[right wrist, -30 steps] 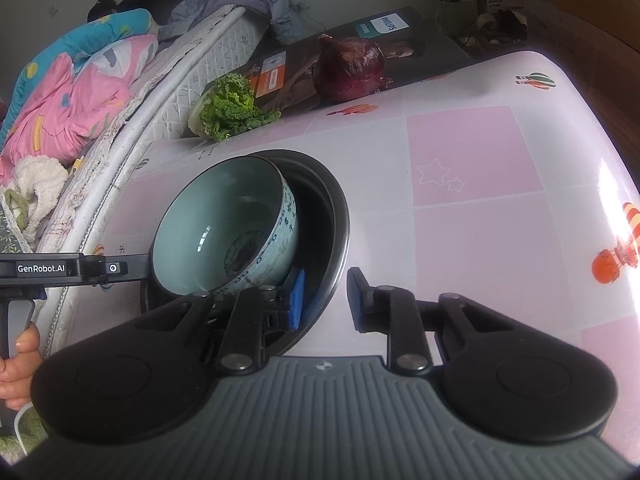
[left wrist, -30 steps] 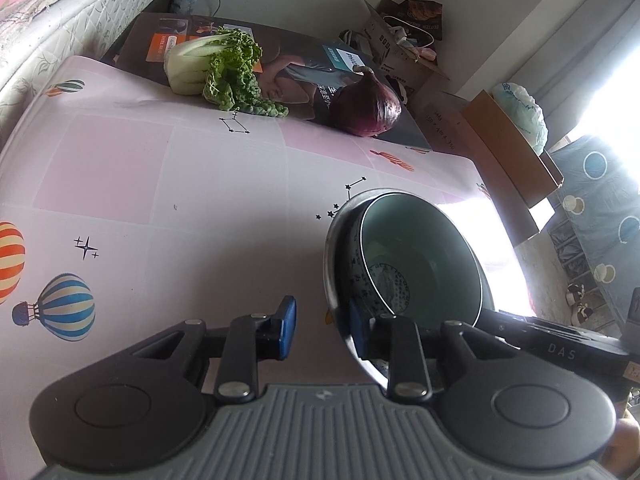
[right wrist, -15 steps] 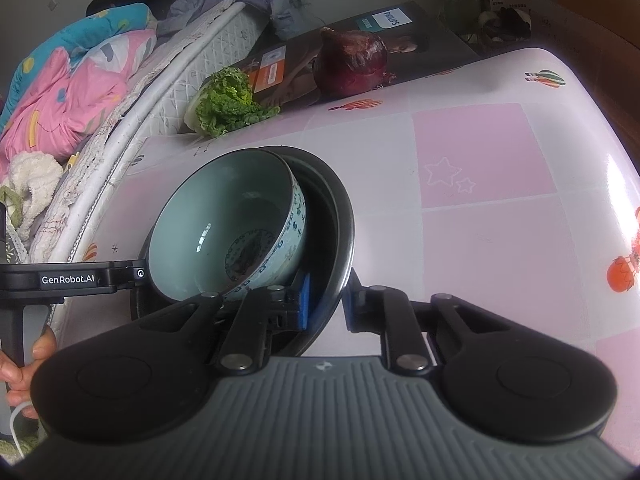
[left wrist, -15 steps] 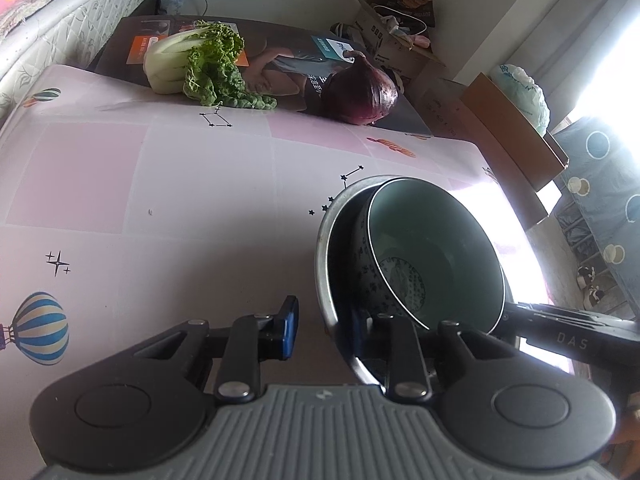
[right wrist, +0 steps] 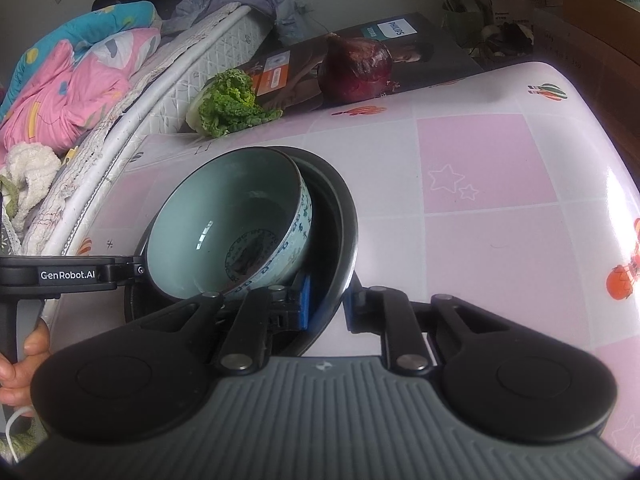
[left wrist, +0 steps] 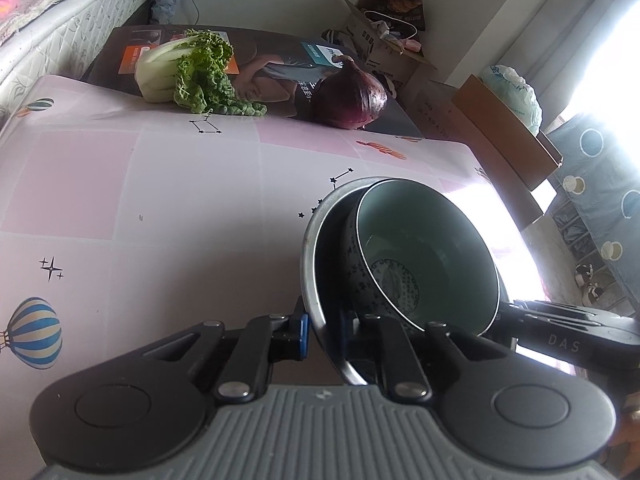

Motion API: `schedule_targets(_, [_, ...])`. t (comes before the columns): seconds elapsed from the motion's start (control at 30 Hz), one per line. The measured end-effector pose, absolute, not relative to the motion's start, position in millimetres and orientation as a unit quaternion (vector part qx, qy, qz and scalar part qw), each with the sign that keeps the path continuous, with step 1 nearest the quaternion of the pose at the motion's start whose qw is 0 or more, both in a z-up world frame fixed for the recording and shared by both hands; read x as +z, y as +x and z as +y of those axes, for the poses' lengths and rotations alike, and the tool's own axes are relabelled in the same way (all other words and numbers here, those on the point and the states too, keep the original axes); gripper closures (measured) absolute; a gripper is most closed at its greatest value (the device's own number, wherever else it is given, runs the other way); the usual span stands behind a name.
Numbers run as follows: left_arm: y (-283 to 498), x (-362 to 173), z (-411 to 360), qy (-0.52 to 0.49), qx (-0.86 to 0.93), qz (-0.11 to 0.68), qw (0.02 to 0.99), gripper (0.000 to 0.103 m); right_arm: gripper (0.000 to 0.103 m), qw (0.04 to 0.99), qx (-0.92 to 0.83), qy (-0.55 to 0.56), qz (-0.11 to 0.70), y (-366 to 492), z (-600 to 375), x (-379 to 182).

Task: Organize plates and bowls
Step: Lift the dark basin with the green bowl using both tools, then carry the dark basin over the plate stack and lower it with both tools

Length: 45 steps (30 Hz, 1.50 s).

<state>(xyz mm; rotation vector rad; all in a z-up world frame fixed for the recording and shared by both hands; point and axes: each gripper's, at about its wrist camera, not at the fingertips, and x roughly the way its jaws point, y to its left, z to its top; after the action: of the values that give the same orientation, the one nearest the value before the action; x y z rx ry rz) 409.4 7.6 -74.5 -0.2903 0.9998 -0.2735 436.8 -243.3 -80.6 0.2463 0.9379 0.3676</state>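
Over the last second we have narrowed both claws onto the rim of the dark round metal plate [right wrist: 340, 240], so it looks ready to lift. Our left gripper [left wrist: 324, 332] and right gripper [right wrist: 326, 304] each pinch opposite edges, nearly closed. The pale-green patterned ceramic bowl [right wrist: 224, 224] leans tilted inside, on the pink checked tablecloth [right wrist: 480, 168]; beyond lie the leafy cabbage [left wrist: 192, 72] and purple onion [left wrist: 348, 96].

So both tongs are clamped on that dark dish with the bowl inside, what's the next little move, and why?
Probably lift the plate a little, keeping both sides level. The left tongs and right tongs each pinch its rim on opposite sides, and the bowl sits loose and tilted inside, leaning toward one edge. An uneven lift could let it slide or tip out onto the table.
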Motion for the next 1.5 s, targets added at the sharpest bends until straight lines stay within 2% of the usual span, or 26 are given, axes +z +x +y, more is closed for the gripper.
schedule_targets(0.83, [403,-58,9,-0.150,-0.136,0.458,0.866,0.089,0.088,0.881,0.175,0.109,0.425,427,-246,-59])
schedule_targets(1.2, [375,-18,10,-0.153,-0.141,0.435,0.876,0.089,0.088,0.893,0.176,0.102,0.402,398,-248,-13])
schedule_targets(1.5, [323,16,13,-0.156,-0.145,0.421,0.882,0.090,0.088,0.900,0.178,0.095,0.386,342,-246,31])
